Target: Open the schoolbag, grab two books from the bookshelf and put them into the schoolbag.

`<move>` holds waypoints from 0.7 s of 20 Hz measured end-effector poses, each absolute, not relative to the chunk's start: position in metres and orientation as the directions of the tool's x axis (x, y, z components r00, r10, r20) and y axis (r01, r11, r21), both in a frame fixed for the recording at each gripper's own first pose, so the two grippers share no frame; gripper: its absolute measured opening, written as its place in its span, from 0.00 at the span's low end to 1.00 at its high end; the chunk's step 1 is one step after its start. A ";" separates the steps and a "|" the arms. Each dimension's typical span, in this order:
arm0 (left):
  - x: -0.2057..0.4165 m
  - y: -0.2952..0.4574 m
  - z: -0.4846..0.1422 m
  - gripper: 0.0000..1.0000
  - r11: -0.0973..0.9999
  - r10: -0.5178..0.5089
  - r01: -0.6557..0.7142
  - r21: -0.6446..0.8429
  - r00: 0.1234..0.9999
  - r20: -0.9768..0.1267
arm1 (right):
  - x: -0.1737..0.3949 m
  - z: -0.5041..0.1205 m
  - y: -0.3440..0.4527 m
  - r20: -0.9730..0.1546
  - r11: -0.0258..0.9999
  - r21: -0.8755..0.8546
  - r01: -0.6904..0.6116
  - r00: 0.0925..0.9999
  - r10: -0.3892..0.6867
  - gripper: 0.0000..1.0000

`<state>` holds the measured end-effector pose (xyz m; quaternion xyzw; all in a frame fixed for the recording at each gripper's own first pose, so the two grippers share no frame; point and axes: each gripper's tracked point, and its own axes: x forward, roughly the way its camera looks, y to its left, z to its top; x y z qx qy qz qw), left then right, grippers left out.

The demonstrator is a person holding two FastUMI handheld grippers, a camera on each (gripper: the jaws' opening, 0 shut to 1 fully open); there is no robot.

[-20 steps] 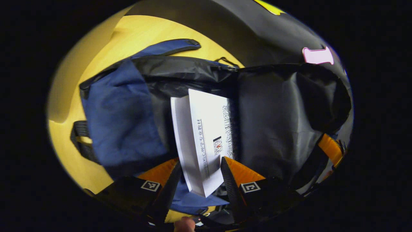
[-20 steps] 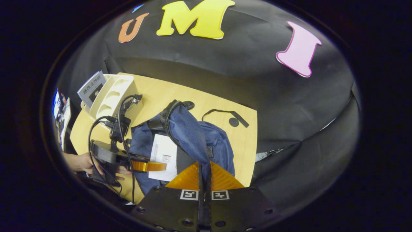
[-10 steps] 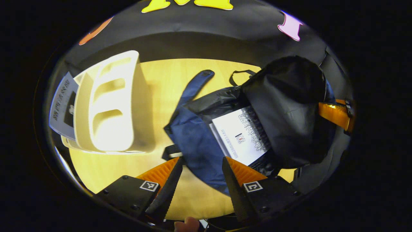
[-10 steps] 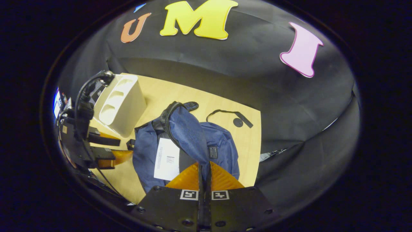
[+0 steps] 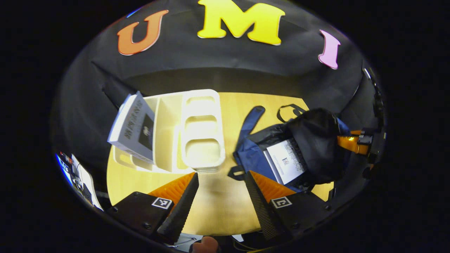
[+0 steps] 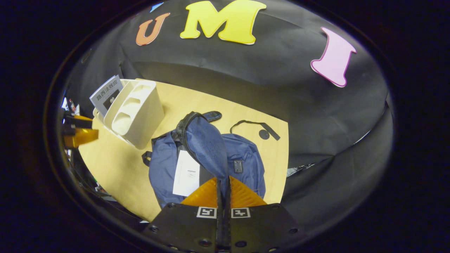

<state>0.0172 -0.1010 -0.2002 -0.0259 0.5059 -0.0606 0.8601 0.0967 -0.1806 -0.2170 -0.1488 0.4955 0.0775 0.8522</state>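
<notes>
The open schoolbag [image 6: 242,158] holds one white book [image 6: 186,173]; the bookshelf [image 5: 197,133] by the table's [image 5: 218,207] far-left corner holds another book [image 5: 135,128]. The right gripper [image 6: 223,186] has its fingers clamped on the bag's flap [image 6: 207,147]; the left gripper [image 5: 220,182] has its fingers apart.

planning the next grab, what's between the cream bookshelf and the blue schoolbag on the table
Nothing: in the right gripper view a bare strip of the yellow wooden table separates the cream plastic bookshelf from the open blue fabric schoolbag. The left gripper view shows that gap too.
</notes>
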 end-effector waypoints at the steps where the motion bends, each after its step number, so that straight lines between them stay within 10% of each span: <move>1: 0.019 -0.087 -0.196 0.88 0.992 -0.123 0.065 -0.105 0.479 -0.869 | 0.095 -0.217 -0.179 -0.868 0.944 -0.176 -0.279 0.496 -0.016 0.00; 14: 0.076 0.092 -0.132 1.00 1.000 -0.002 0.002 -0.001 0.478 -0.878 | 0.085 -0.221 -0.170 -0.867 0.952 -0.190 -0.240 0.496 -0.048 0.00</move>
